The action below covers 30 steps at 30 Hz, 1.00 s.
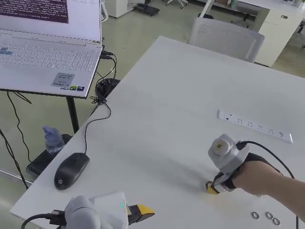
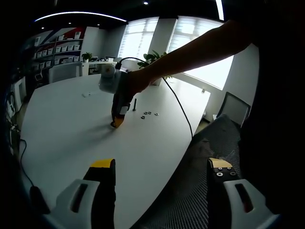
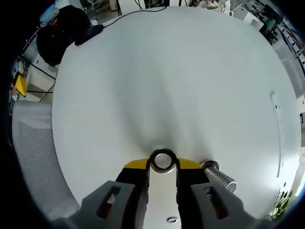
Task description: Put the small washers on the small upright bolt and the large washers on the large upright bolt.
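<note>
Across the white table [image 1: 181, 95], the head view gives you the wide layout that neither gripper view does. Your open laptop [image 1: 47, 52] sits on a separate stand off the left edge, and a grey mesh chair [image 1: 226, 38] stands at the far side. A white power strip [image 1: 255, 126] lies flat toward the right, and a black mouse [image 1: 71, 170] rests near the closest corner.

Your left gripper [image 1: 143, 210] hangs at the bottom of that view, off the near edge. Its own view shows the left gripper [image 2: 162, 167] released, jaws wide apart with nothing between them.

Your right gripper [image 1: 212, 187] points tip-down onto the table in your hand [image 1: 257, 179]. From the head view you cannot tell what it carries. The right gripper view settles it: the right gripper [image 3: 162, 164] is clenched on a washer [image 3: 162, 161], which is pinched flat between the yellow tips just above the tabletop.

A threaded bolt [image 3: 218, 175] stands just beside the right jaw. The left gripper view shows the bolt [image 2: 135, 104] upright, near the right gripper [image 2: 118, 119]. I cannot tell whether it is the large or the small one.

Three loose washers [image 1: 269, 215] lie flat near your wrist. They show again in the left gripper view as loose washers [image 2: 149, 113] just past the bolt.
</note>
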Each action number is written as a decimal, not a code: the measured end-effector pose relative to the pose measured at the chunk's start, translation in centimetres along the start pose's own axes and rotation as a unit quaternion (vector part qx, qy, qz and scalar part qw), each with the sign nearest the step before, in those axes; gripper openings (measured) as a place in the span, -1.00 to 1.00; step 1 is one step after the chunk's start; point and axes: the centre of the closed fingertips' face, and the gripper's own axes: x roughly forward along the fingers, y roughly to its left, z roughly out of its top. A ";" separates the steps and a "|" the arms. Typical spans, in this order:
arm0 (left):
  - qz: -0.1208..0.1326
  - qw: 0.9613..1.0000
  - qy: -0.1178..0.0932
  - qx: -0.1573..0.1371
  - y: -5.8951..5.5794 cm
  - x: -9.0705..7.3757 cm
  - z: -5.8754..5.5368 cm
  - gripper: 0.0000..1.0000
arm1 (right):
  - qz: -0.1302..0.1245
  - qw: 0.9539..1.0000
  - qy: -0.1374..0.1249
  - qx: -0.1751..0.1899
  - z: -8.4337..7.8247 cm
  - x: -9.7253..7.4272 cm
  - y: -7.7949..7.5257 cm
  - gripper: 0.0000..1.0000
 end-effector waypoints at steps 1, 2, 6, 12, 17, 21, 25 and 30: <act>0.000 1.000 0.000 0.000 0.0 0.0 0.0 0.56 | 0.001 1.000 0.000 0.000 -0.1 -0.1 0.0 -0.59; -0.001 1.000 0.000 0.001 0.0 0.1 0.1 0.56 | 0.002 1.000 0.001 0.000 -0.1 -0.2 0.1 -0.59; -0.001 1.000 -0.002 0.004 0.0 0.3 0.5 0.56 | 0.003 1.000 0.000 -0.003 -0.2 -0.9 0.2 -0.59; -0.001 1.000 -0.005 0.012 -0.1 0.4 1.2 0.57 | 0.010 1.000 -0.001 -0.001 -0.2 -1.8 0.5 -0.59; -0.001 1.000 -0.009 0.015 0.0 0.5 1.4 0.58 | 0.011 1.000 -0.003 0.001 -0.3 -2.7 0.7 -0.59; 0.001 1.000 -0.013 0.019 0.1 0.6 1.5 0.59 | 0.008 1.000 -0.002 0.003 -0.6 -3.4 0.5 -0.59; 0.012 1.000 -0.015 0.024 0.7 0.7 1.6 0.63 | 0.005 1.000 -0.005 0.007 -0.9 -4.2 0.3 -0.59; 0.024 0.999 -0.009 0.027 1.5 0.6 1.0 0.62 | 0.002 1.000 -0.009 0.011 -1.1 -5.2 0.1 -0.59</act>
